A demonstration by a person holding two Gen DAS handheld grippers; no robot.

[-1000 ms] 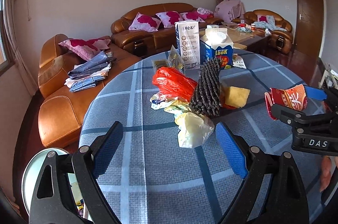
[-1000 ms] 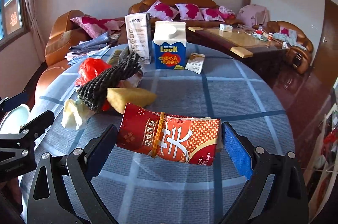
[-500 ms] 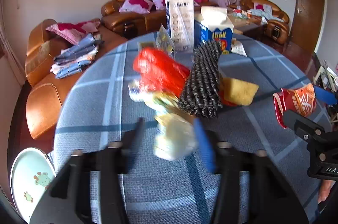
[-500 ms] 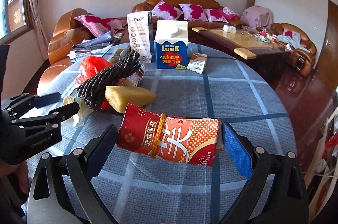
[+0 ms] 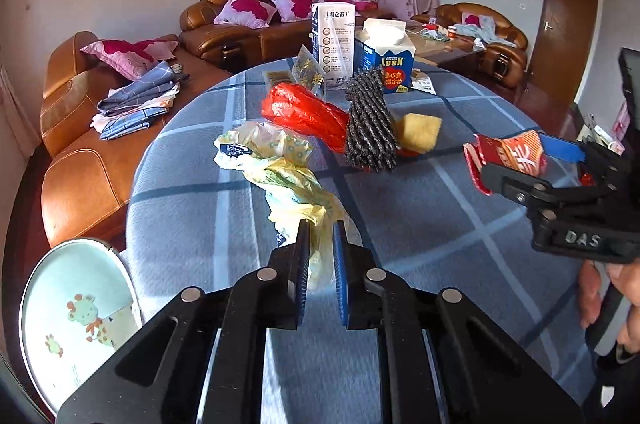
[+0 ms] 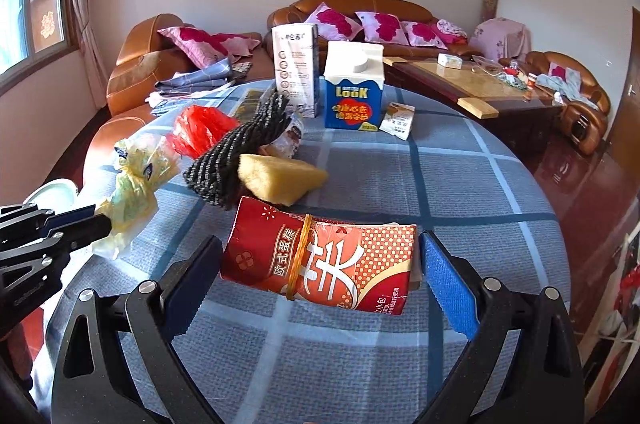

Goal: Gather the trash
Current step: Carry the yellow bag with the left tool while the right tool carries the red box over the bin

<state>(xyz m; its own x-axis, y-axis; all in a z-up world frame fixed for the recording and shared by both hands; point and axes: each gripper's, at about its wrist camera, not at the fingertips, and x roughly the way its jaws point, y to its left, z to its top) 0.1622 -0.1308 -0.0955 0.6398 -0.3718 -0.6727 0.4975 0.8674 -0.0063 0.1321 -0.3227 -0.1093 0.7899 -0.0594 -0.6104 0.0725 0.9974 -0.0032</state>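
- Left gripper [image 5: 319, 224]: jaws narrow, pinched on the near end of the yellow plastic bag [image 5: 280, 176]. The bag trails forward from the jaws over the table [image 5: 440, 224]; from the right wrist view it looks partly lifted, but I cannot tell whether its far end touches the cloth.
- Right gripper [image 6: 320, 260]: jaws set wide and holding the red cake wrapper [image 6: 320, 264] by its two ends; a rubber band circles the wrapper. It hangs clear above the table.
- Below and left of the left jaws, past the table edge: a round lid with a cartoon print [image 5: 76, 316], possibly a waste bin. Not certain.
- Ahead of both jaws, mid-table: grey knitted cloth [image 5: 370, 124], red plastic bag [image 5: 304, 114] just left of it, yellow sponge [image 5: 420, 132] just right of it, the three touching.
- Farther ahead: blue milk carton [image 6: 352, 92] and tall white carton [image 6: 296, 68], upright side by side; small sachet [image 6: 398, 118] right of them.
- Step in hand (judgement): both grippers loaded, so pickup of two trash pieces is done and carry-off is due.
- Next move calls for lifting the bag fully clear, since its loose film may drag on the neighbouring red bag, then taking both pieces to the bin before the jaws release.
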